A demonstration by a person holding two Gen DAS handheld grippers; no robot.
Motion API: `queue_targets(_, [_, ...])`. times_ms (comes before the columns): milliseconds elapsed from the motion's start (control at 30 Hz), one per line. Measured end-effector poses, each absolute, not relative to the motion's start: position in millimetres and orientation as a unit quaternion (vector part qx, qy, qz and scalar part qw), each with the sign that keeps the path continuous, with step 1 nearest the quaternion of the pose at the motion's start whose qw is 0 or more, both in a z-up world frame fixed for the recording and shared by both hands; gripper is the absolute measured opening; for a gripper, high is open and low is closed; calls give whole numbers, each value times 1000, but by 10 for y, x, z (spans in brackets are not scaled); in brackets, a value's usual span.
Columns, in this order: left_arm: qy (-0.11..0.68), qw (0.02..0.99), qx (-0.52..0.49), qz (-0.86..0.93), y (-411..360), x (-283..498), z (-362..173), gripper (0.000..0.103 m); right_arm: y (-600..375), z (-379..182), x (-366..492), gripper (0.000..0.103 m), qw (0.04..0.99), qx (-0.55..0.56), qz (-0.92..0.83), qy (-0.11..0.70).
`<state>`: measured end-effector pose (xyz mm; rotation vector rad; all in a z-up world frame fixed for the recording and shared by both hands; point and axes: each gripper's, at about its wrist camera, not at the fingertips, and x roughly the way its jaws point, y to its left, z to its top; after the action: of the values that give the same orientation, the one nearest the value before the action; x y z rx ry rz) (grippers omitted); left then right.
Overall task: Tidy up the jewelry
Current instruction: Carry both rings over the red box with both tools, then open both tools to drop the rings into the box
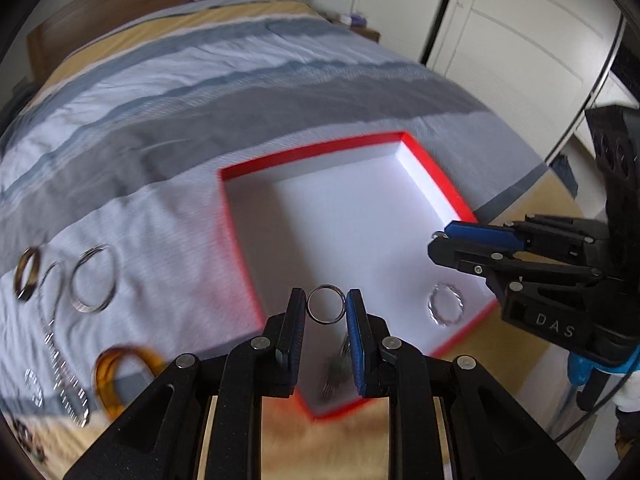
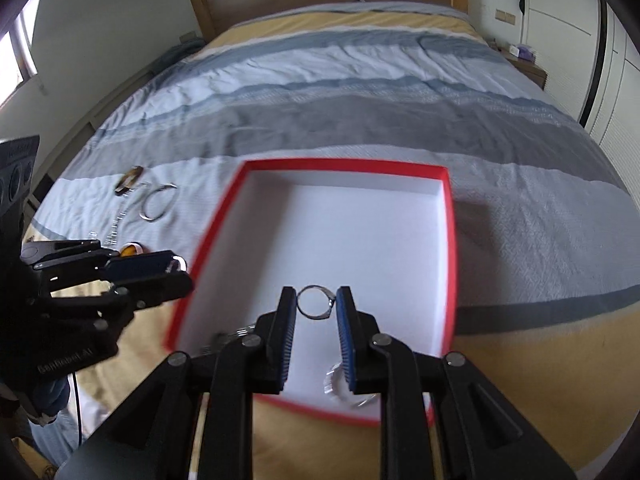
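A red-rimmed white box [image 1: 440, 184] [image 2: 450, 216] lies open on the bed. My left gripper [image 1: 325, 305] is shut on a thin silver ring [image 1: 326, 289] above the box's near left part. My right gripper [image 2: 315, 302] is shut on a silver ring with a small stone [image 2: 320, 290] over the box; it also shows in the left wrist view [image 1: 440, 240]. A twisted silver bangle [image 1: 446, 304] [image 2: 334, 378] and a silver chain piece [image 1: 336, 372] [image 2: 224, 338] lie in the box.
Loose jewelry lies on the bedspread left of the box: a silver bangle [image 1: 94, 278] [image 2: 156, 204], a dark metal ring [image 1: 26, 274], an amber bangle [image 1: 120, 376] [image 2: 130, 250], a rhinestone strip [image 1: 64, 376]. Wardrobe doors [image 1: 500, 40] stand to the right.
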<state>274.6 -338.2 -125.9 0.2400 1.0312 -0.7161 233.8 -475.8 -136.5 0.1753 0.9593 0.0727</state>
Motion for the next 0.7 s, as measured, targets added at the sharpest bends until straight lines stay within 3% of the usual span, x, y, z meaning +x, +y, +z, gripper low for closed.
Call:
queue_targets(333, [507,789,148,-314,-3653,3026,-1760,20,-4896,-1772,2675,19,866,52,31,497])
queue_targets(700, [496,794,151,-317,-3639,3041,-1800,22,-4793,-1830,2700,20,861,1,41,507])
